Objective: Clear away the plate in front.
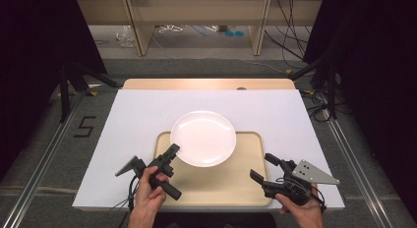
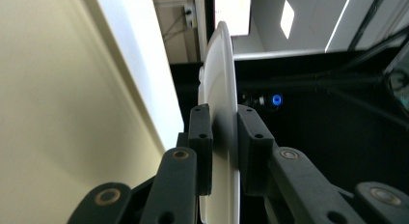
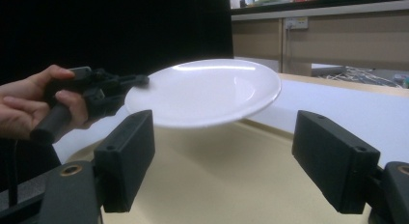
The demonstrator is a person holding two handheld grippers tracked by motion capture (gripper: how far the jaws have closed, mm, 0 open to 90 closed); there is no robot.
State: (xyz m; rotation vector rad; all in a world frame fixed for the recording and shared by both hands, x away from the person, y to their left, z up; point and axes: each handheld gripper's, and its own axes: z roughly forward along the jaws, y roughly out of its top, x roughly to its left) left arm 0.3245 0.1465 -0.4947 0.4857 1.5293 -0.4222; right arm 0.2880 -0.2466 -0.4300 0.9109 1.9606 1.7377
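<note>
A white plate (image 1: 203, 137) hangs in the air above the far part of a beige tray (image 1: 216, 184). My left gripper (image 1: 173, 151) is shut on the plate's near left rim. In the left gripper view the plate (image 2: 219, 89) stands edge-on between the two pads (image 2: 200, 137), which clamp its rim. My right gripper (image 1: 262, 169) stands open above the tray's right side, with nothing between its fingers. The right gripper view shows the plate (image 3: 207, 91) held level, and the left gripper (image 3: 137, 81) with its hand at the plate's left edge.
The tray lies on a white sheet (image 1: 133, 120) that covers a wooden table (image 1: 206, 84). Dark curtains and stand legs (image 1: 66, 85) flank the table. Shelving and cables (image 1: 196, 31) lie beyond its far edge.
</note>
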